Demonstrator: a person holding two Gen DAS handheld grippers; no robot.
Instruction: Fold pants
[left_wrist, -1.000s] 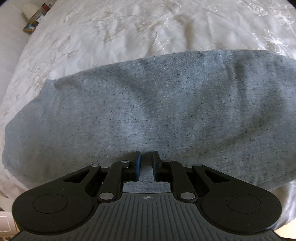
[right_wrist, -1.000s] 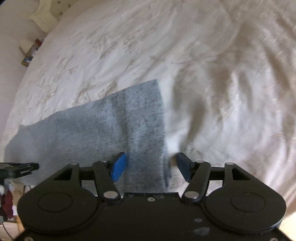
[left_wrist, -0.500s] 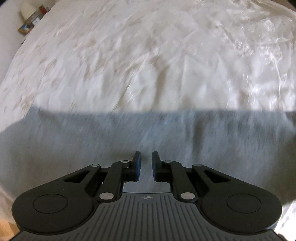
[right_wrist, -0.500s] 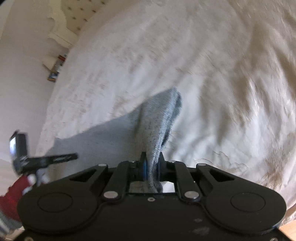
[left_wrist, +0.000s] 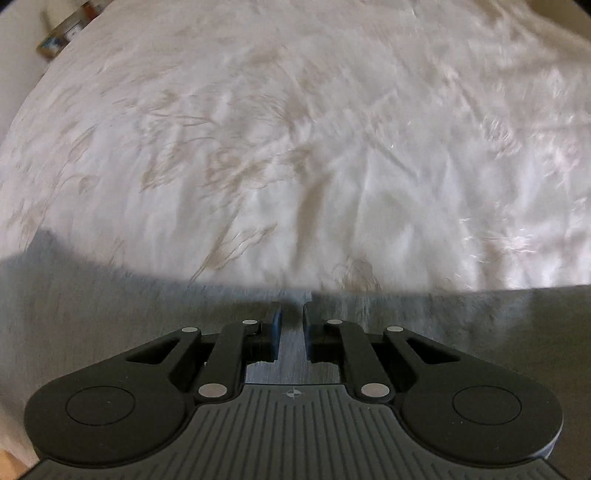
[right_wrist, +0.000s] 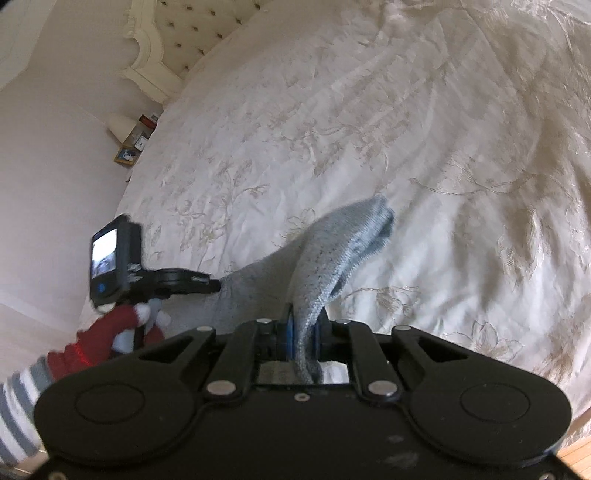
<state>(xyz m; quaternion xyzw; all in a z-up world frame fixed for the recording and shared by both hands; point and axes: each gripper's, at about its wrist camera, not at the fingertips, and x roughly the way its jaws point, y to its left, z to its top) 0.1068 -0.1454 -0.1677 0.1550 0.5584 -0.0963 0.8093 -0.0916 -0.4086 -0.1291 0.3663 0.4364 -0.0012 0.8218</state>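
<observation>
The grey heathered pants (left_wrist: 110, 325) hang as a blurred sheet across the lower part of the left wrist view, over the white bedspread (left_wrist: 295, 147). My left gripper (left_wrist: 292, 325) is shut on the pants' upper edge, cloth showing between its narrow-set fingers. In the right wrist view my right gripper (right_wrist: 303, 332) is shut on a bunched end of the pants (right_wrist: 332, 251), lifted above the bed. My left gripper (right_wrist: 216, 285) also shows there at the left, holding the same cloth.
The white embroidered bedspread (right_wrist: 369, 129) fills both views. A tufted headboard (right_wrist: 192, 33) and a wall stand at the far left, with a bedside shelf of small items (right_wrist: 133, 147). The person's red-gloved hand (right_wrist: 110, 332) holds the left tool.
My right gripper went from open around the pants' end to shut on it and lifted it. Both grippers have raised the pants off the bed, so more bare bedspread shows.
</observation>
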